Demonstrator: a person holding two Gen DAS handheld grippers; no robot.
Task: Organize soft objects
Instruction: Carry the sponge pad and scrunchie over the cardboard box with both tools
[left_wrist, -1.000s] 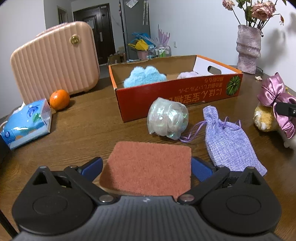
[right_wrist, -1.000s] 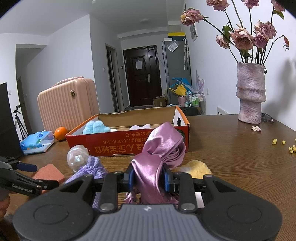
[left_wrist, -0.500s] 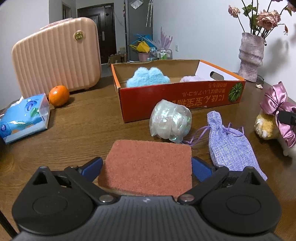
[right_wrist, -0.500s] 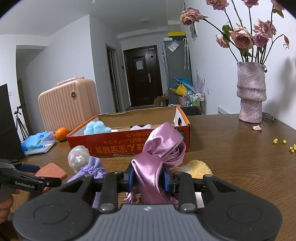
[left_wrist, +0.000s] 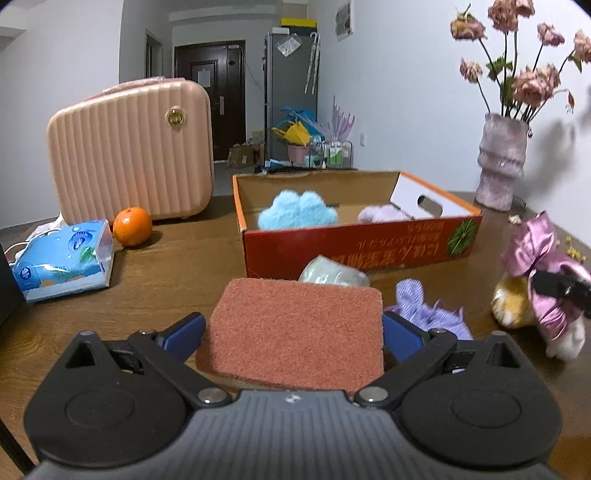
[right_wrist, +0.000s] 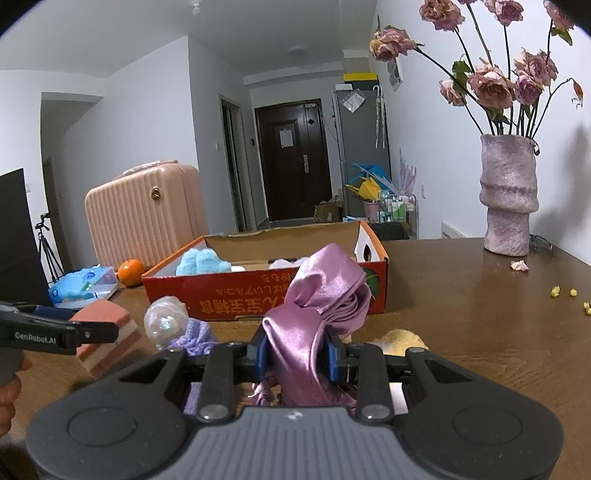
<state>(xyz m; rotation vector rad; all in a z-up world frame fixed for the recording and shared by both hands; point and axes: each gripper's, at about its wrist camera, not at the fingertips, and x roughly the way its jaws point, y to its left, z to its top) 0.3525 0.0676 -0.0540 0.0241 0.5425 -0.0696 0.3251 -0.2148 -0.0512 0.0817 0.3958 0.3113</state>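
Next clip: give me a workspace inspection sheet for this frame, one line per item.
Surface: wooden table, scattered crumbs.
Job's things: sponge, satin bow on a plush toy, lilac pouch, iridescent ball; blue plush inside the box.
Clutter: orange, tissue pack, vase, suitcase.
Grippers: left gripper clamps the sponge; right gripper clamps the bow.
Cables: nothing seen.
Surroundings: door, hallway.

— Any writing you can read?
— "GenRobot.AI", white letters on the black arm of the left gripper.
— And the red box?
— A row of yellow characters printed upside down on its front wall — I cannot read them.
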